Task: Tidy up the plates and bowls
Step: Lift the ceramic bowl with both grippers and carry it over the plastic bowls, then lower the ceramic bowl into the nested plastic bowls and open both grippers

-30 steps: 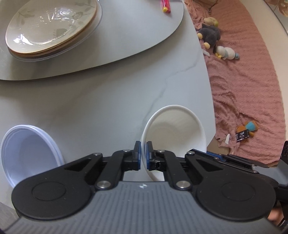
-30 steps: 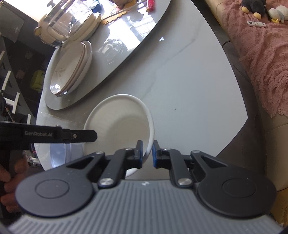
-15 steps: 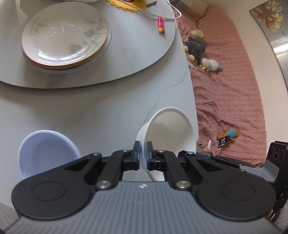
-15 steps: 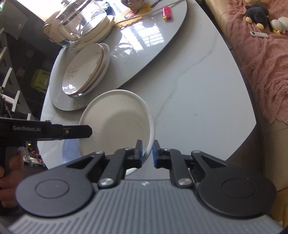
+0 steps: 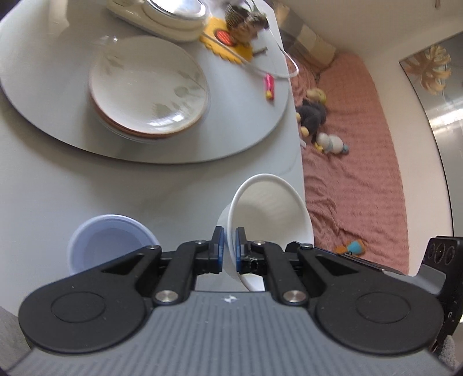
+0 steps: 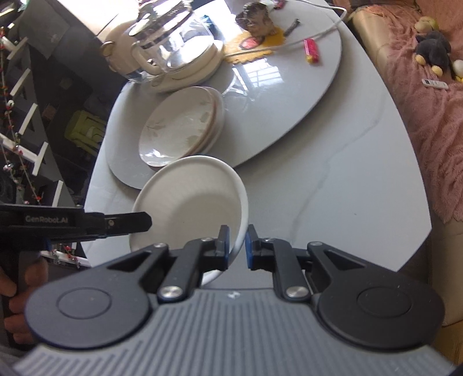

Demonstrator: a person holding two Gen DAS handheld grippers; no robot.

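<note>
Both grippers hold one white bowl (image 5: 269, 208) in the air above the grey table, tilted. In the left wrist view my left gripper (image 5: 228, 245) is shut on the bowl's near rim. In the right wrist view my right gripper (image 6: 237, 243) is shut on the opposite rim of the same white bowl (image 6: 188, 208), and the left gripper's black finger (image 6: 127, 222) reaches in from the left. A pale lavender bowl (image 5: 110, 240) sits on the table below and to the left. A stack of leaf-patterned plates (image 5: 147, 86) rests on the round turntable (image 5: 58, 130).
On the turntable stand a glass kettle on a cream base (image 6: 170, 43), a yellow mat with a brown object (image 6: 254, 20), a white cable and a red lighter (image 6: 311, 50). A pink-covered sofa with soft toys (image 5: 315, 115) runs along the table's right edge. A hand (image 6: 17, 289) grips the left tool.
Both grippers have risen with the white bowl held between them. The table, the plate stack and the lavender bowl now look farther below, and more of the turntable shows.
</note>
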